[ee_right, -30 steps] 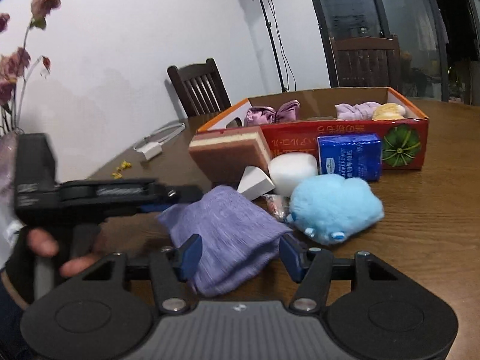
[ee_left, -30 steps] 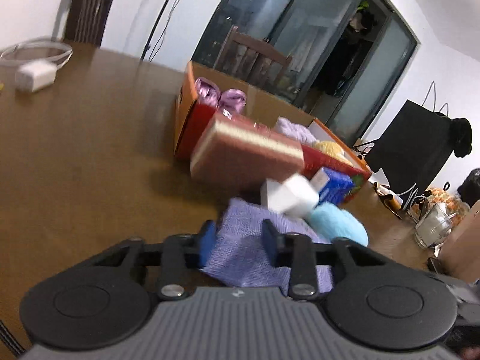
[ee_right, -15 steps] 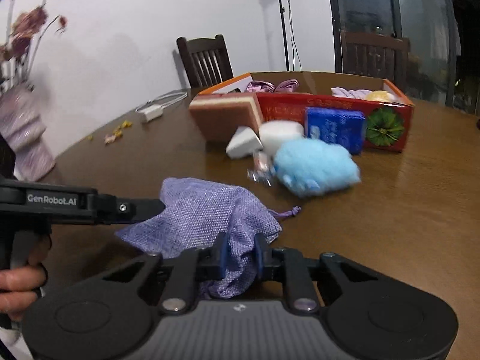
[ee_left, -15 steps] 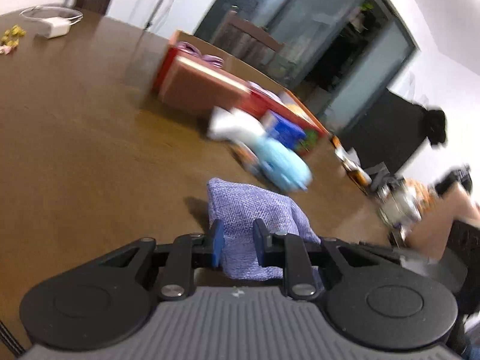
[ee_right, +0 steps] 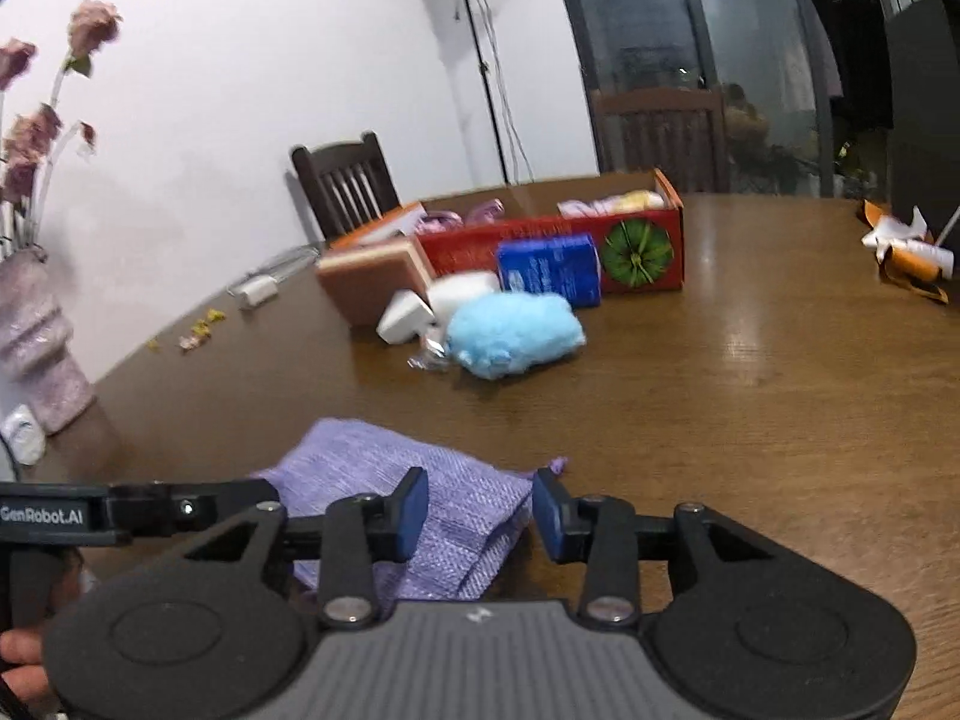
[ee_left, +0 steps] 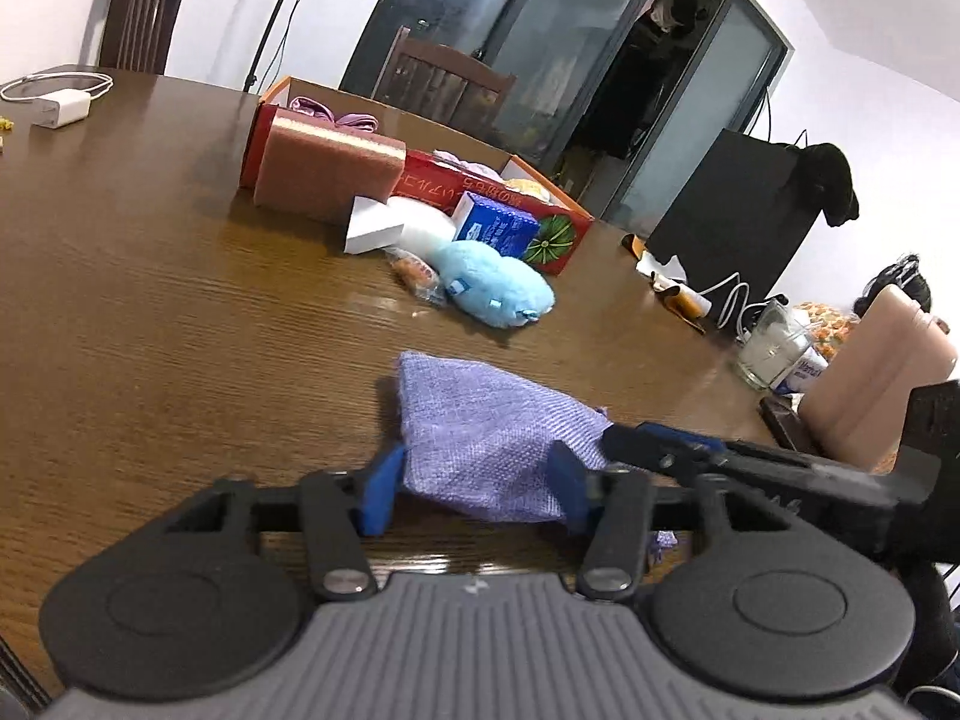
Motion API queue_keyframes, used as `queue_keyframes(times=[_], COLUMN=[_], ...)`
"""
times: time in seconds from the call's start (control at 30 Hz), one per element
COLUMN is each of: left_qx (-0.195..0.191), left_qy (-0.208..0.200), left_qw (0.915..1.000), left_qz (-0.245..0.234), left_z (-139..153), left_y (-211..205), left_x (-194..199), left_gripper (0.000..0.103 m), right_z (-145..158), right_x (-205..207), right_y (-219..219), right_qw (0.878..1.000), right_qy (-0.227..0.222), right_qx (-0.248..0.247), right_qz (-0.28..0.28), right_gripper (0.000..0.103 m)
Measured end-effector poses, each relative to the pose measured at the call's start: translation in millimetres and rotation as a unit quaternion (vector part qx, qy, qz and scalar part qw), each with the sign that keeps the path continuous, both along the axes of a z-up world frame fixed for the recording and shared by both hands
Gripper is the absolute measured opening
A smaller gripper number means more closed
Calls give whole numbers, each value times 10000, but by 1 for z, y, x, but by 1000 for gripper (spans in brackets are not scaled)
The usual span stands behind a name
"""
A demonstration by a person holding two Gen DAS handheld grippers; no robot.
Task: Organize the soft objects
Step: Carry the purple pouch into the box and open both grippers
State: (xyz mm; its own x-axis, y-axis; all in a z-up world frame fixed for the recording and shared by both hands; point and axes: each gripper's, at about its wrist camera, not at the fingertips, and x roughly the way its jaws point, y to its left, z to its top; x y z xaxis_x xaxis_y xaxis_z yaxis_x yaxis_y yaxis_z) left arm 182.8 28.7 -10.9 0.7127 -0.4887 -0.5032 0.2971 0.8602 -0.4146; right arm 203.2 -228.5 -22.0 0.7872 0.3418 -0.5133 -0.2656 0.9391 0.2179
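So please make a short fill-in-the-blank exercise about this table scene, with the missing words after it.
1. The pouch between the grippers is ____ in colour.
2. The blue plush toy lies in front of the red ____.
3. The vase holds dried ____.
4. The white charger rests on the wooden ____.

Missing words: purple; box; flowers; table
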Motion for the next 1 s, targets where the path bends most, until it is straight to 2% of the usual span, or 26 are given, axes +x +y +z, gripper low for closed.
queue_keyframes(times=[0.03,0.1,0.27,0.33,0.4,0.5,0.57,0.7,0.9,1.0], left_qx=[-21,11,17,9,5,-1,-112,-179,-60,-25], left_qy=[-31,-63,-135,-169,-224,-386,-482,-925,-1463,-1569], left_qw=[10000,10000,9998,9997,9994,9985,9978,9940,9876,9867], left_qz=[8,19,-107,-194,-276,-393,-452,-552,-560,-418], left_z=[0,0,-2,0,3,12,21,45,85,105], left_y=[1,1,-1,-3,-4,-5,-5,-7,-8,-4], left_x=[-1,-1,0,0,1,4,9,25,76,119], left_gripper=[42,40,24,19,16,15,15,15,15,15], right_z=[-3,-9,-13,-15,-14,-12,-6,17,56,82], right_x=[1,1,-1,-2,-2,0,5,23,65,105], right_y=[4,13,24,25,24,28,24,16,14,18], right_qw=[10000,9993,9962,9959,9963,9959,9973,9981,9950,9918], right_qy=[26,1,-228,-313,-312,-314,-275,-407,-853,-1073], right_qx=[-79,-367,-827,-832,-744,-772,-561,-279,-162,-153], right_qz=[13,44,124,193,283,336,390,368,492,676], right_gripper=[38,38,37,29,12,9,8,8,8,8])
